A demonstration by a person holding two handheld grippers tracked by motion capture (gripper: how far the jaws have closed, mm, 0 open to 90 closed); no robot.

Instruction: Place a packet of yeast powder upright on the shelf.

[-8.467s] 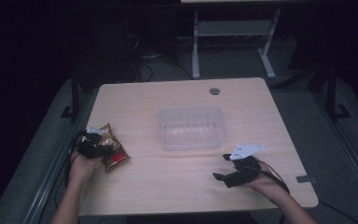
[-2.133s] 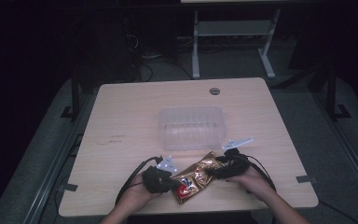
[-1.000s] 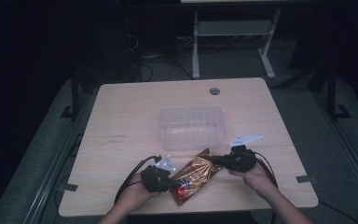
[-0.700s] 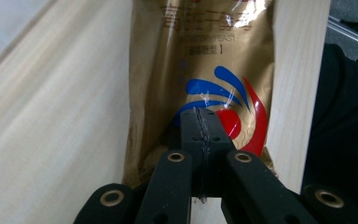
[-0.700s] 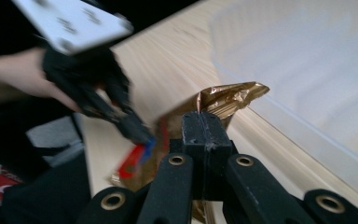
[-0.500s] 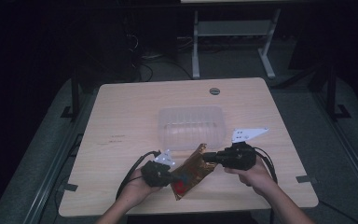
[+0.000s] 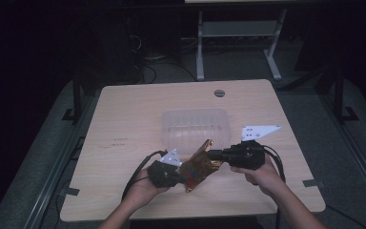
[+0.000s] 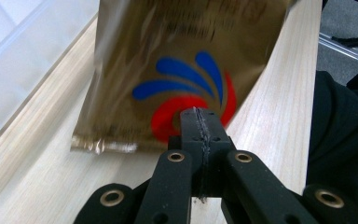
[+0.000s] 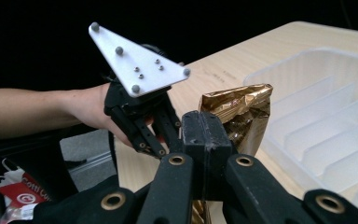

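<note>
The wooden table (image 7: pixel 124 124) is under both grippers. A clear plastic tray (image 7: pixel 196 130) sits just past them. The shiny gold snack bag (image 7: pixel 198 166) hangs between the two grippers, lifted off the table. The right gripper (image 7: pixel 215 154) is pinched tight on one edge. The left gripper (image 7: pixel 183 177) is pinched tight on the other edge.
</note>
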